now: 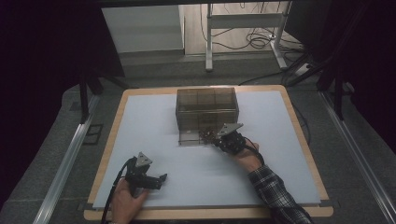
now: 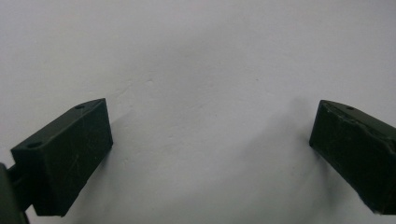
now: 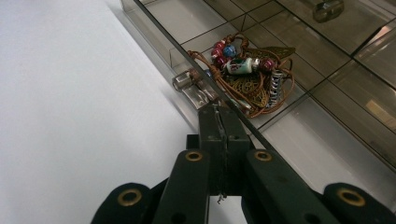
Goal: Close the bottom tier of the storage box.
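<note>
Because the drawer [image 1: 192, 137] is pulled out of the smoky box [image 1: 207, 108] on the white tabletop [image 1: 154, 140], the beaded jewellery [image 3: 250, 77] in its compartment lies in reach. One box, one open drawer, one tangled bundle. Of two grippers, the right gripper [image 3: 219, 122] has its jaws pressed together at the drawer's front wall, beside the small knob [image 3: 186, 80], probably to move it; the left gripper [image 2: 210, 154] waits with jaws apart over bare tabletop.
</note>
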Demonstrator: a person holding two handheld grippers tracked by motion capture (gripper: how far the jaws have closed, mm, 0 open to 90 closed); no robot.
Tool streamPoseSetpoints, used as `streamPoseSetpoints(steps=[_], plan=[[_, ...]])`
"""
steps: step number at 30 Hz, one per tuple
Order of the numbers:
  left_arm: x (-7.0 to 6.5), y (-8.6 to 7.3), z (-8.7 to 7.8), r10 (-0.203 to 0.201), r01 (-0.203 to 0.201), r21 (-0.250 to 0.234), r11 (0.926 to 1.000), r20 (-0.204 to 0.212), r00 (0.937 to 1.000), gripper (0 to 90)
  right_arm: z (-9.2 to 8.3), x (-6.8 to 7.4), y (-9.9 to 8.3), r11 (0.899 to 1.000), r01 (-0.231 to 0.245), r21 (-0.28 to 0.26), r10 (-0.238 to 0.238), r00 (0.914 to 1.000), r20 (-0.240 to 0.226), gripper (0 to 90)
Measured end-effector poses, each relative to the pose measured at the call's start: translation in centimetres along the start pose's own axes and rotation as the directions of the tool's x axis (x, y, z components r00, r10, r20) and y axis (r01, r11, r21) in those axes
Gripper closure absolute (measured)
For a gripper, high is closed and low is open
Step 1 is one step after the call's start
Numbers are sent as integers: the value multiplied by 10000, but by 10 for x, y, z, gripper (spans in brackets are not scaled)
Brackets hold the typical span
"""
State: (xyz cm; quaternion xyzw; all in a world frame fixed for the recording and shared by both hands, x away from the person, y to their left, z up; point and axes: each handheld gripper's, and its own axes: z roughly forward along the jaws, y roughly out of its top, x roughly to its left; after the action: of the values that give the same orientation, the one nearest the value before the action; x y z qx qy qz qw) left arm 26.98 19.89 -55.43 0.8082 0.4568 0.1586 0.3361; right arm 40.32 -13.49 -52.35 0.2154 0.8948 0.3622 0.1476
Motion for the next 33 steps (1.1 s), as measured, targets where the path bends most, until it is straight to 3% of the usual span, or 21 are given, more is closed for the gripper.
streamPoseSetpoints(steps=[33], plan=[[0, 0, 0, -5, 5, -7, 10000, 0, 10000, 0, 10, -12, 9, 9999, -102, -31, 103, 9994, 343, 889]])
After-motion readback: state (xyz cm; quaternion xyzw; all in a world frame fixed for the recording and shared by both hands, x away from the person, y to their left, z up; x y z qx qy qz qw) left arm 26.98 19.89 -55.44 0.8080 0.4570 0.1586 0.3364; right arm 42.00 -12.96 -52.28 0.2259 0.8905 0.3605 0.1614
